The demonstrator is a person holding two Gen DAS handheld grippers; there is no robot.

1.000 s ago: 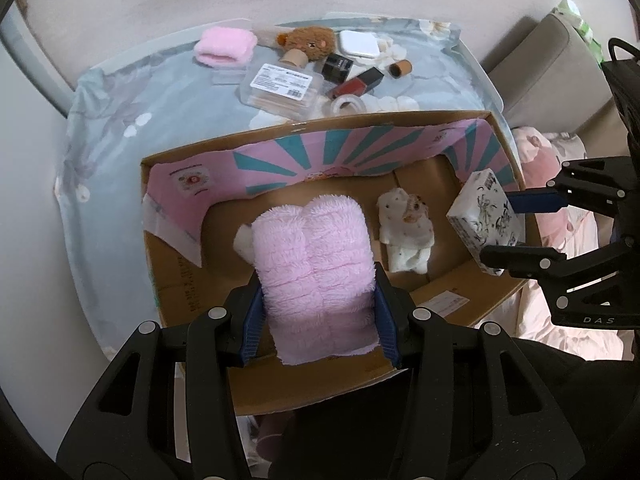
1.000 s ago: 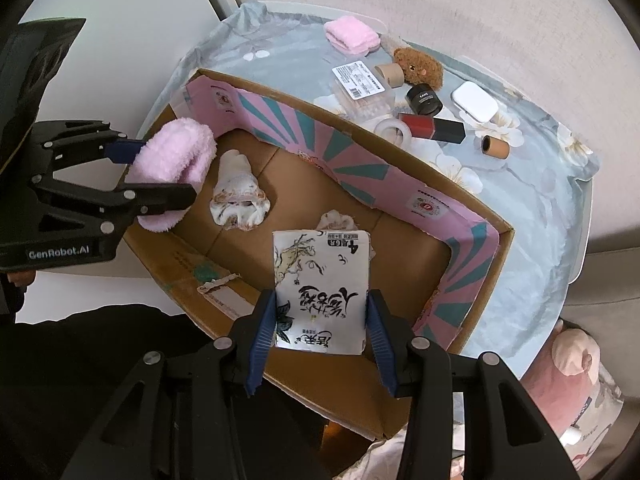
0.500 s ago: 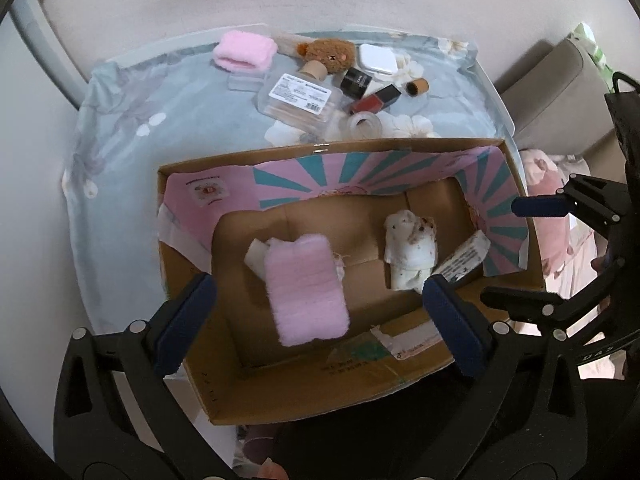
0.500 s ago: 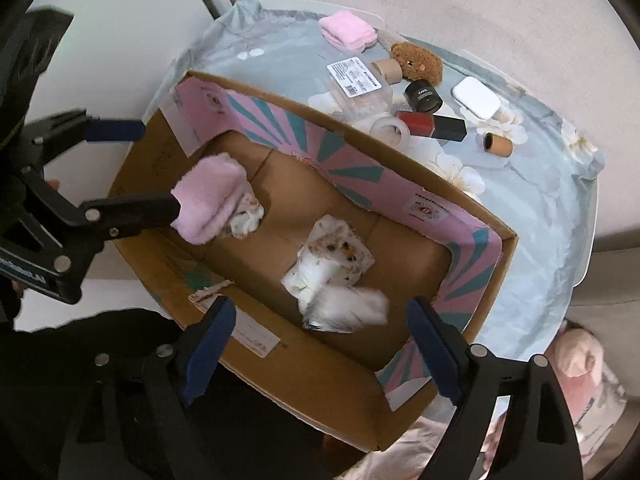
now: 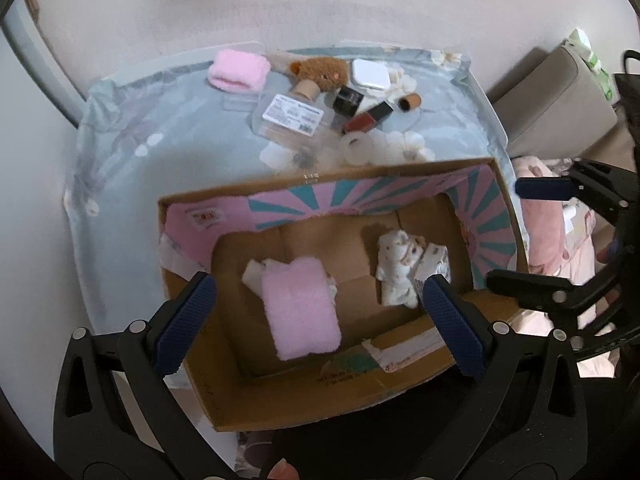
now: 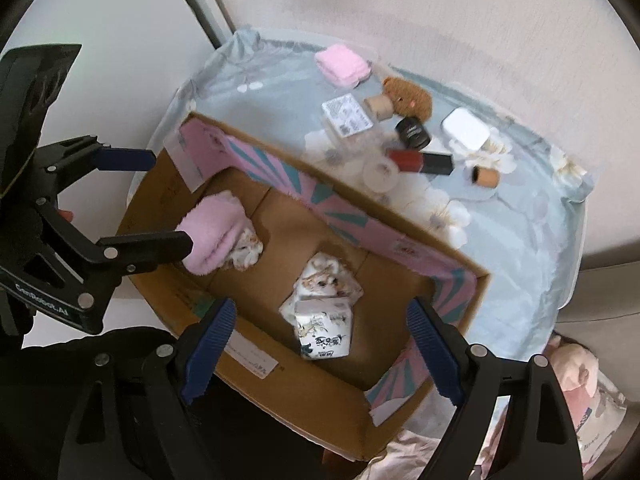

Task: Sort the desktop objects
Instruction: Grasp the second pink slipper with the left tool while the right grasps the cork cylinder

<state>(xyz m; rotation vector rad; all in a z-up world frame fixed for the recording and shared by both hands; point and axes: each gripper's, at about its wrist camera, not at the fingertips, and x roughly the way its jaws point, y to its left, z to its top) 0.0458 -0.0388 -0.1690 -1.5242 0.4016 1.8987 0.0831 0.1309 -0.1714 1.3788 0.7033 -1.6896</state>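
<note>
Both grippers, left gripper and right gripper, have their fingers wide apart, holding nothing. The pink towel and tissue pack lie in the box, so the table gets tidy.

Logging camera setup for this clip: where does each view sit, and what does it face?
Left wrist: on the left hand-held gripper, above the cardboard box, facing down; open jaws and a fingertip show.
Right wrist: on the right hand-held gripper, over the box's right end; open jaws show.
Shared: box, pink towel, tissue pack, each other's gripper.
</note>
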